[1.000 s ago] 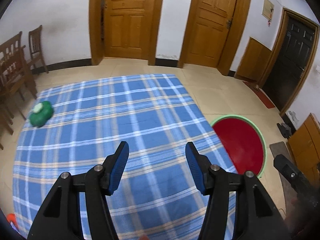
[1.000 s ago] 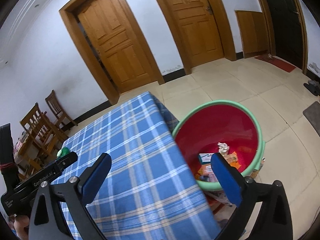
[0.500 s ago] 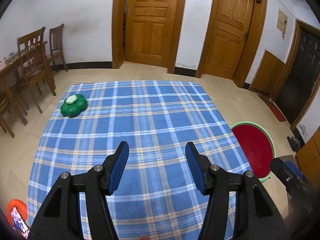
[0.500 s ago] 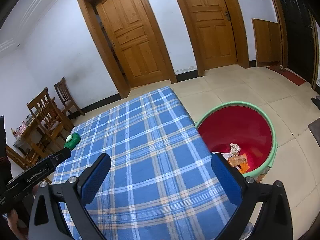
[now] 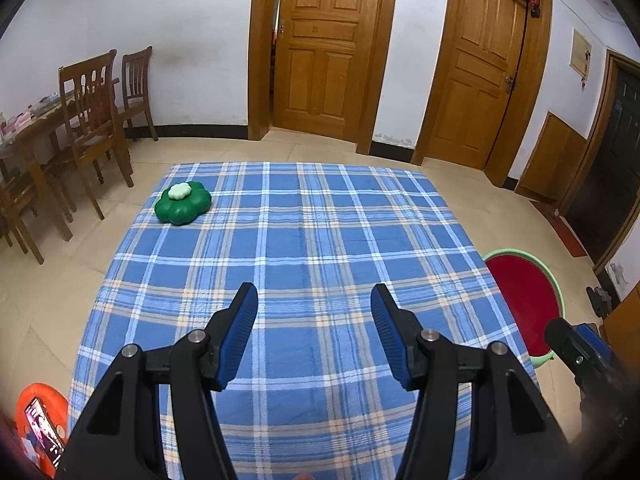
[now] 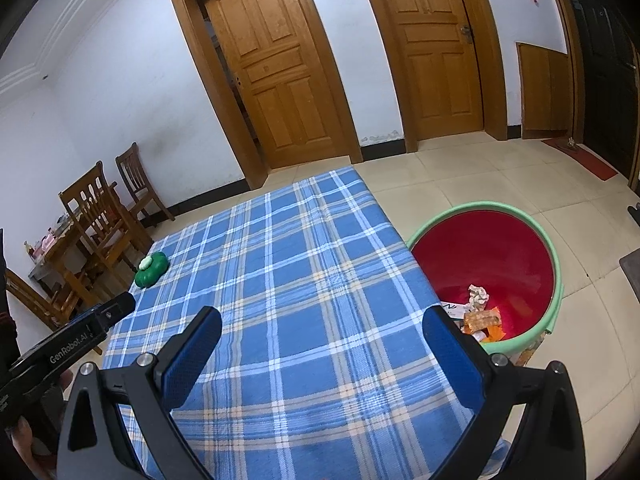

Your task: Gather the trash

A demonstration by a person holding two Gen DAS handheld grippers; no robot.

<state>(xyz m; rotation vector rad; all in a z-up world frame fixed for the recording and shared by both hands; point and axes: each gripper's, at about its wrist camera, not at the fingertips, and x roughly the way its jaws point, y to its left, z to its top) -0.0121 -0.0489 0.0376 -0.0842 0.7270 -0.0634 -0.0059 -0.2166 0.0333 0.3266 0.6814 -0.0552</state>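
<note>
A red bin with a green rim (image 6: 516,208) stands on the floor at the table's right side; crumpled paper and wrappers (image 6: 478,310) lie in it. It also shows in the left wrist view (image 5: 558,280). A green flower-shaped object (image 5: 183,202) with a pale top sits at the far left corner of the blue plaid tablecloth (image 5: 304,248); it also shows in the right wrist view (image 6: 151,269). My left gripper (image 5: 314,314) is open and empty above the cloth's near part. My right gripper (image 6: 322,340) is open and empty above the cloth's near right, beside the bin.
Wooden chairs (image 5: 94,120) and a wooden table (image 5: 24,136) stand left of the plaid table. Two wooden doors (image 5: 328,44) are on the far wall. An orange object holding a phone (image 5: 38,424) lies on the floor at the near left.
Both grippers have pulled back and risen, so more of the table and room shows. The green object now appears farther ahead. Both jaws stay open.
</note>
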